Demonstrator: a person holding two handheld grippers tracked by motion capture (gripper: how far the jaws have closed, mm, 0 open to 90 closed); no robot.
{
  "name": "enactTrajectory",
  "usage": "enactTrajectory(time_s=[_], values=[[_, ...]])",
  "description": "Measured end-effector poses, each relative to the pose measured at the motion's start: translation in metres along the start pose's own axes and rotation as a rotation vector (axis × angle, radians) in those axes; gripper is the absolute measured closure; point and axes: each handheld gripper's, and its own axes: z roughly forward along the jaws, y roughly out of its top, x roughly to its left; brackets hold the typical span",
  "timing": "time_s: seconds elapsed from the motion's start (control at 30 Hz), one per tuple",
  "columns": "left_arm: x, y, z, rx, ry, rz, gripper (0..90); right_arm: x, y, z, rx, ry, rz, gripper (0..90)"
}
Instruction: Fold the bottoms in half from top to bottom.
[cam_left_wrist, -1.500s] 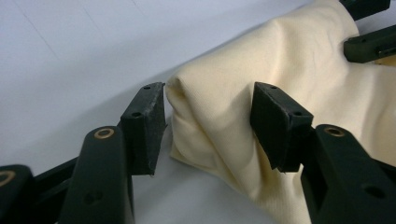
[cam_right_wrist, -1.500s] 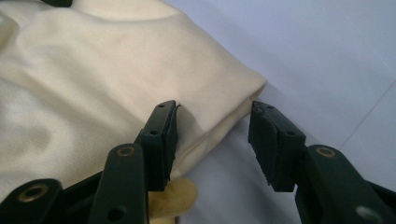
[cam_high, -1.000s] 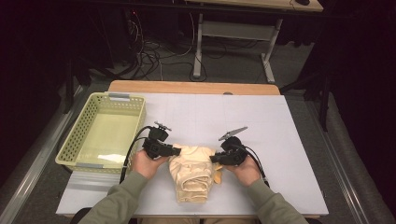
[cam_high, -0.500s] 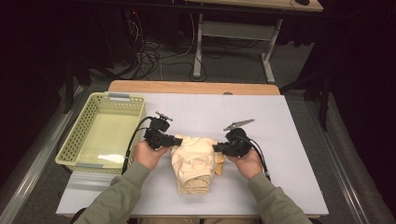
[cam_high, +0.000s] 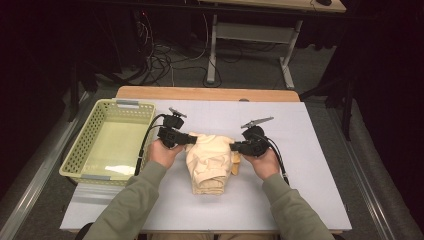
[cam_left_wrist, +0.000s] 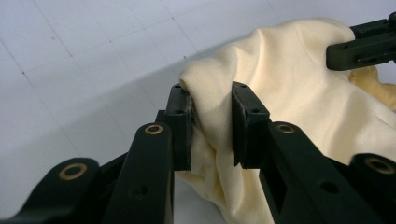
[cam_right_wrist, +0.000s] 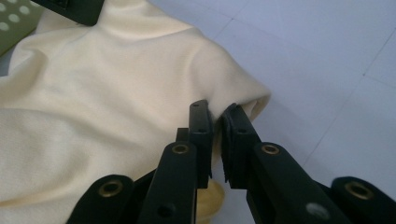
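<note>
The left tongs (cam_left_wrist: 212, 126) pinch a thick fold at one upper corner of a soft, pale cream knitted cloth garment (cam_high: 210, 162), black pads pressed into bunched fabric with a moderate gap between them; the right tongs (cam_right_wrist: 217, 140) are nearly closed on a thin fold at the opposite upper corner, the pads almost meeting through the fabric. In the high view the left tongs (cam_high: 192, 140) and right tongs (cam_high: 235, 147) hold the garment's top edge raised between them, while its lower part lies crumpled and partly folded on the white, faintly gridded worktop (cam_high: 300, 165), near the person's side and about midway across.

Risks, as a judgement: the right grip takes only a narrow edge of cloth, so a sharp tug or lift could let it slip free and the garment would sag to one side; the left grip holds a rolled bundle that may carry more than one layer, so spreading could drag hidden folds along and leave the piece twisted; pulling the two corners apart unevenly would stretch the knit.

The fabric looks matte, supple and finely woven, with soft rounded creases; the tongs are hard black plastic with brass-coloured pivots. At the left of the worktop stands a pale yellow-green rectangular plastic basket (cam_high: 85, 150) with perforated walls, well apart from the garment.
</note>
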Motion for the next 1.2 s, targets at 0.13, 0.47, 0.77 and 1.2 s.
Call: enactTrajectory(time_s=[0.13,0.47,0.77,1.2], values=[[0.000,0.010,0.002,-0.011,0.024,0.000,70.0,-0.005,0.005,0.001,0.000,-0.013,0.013,84.2],[0.012,0.028,0.004,-0.043,0.018,-0.034,69.9,-0.019,0.022,0.004,-0.025,-0.051,0.030,84.1],[0.023,0.041,0.008,-0.054,0.039,-0.050,69.3,-0.029,0.033,0.015,-0.018,-0.067,0.060,83.8],[0.038,0.055,0.017,-0.061,0.065,-0.081,53.7,-0.040,0.050,0.030,0.003,-0.110,0.099,68.2]])
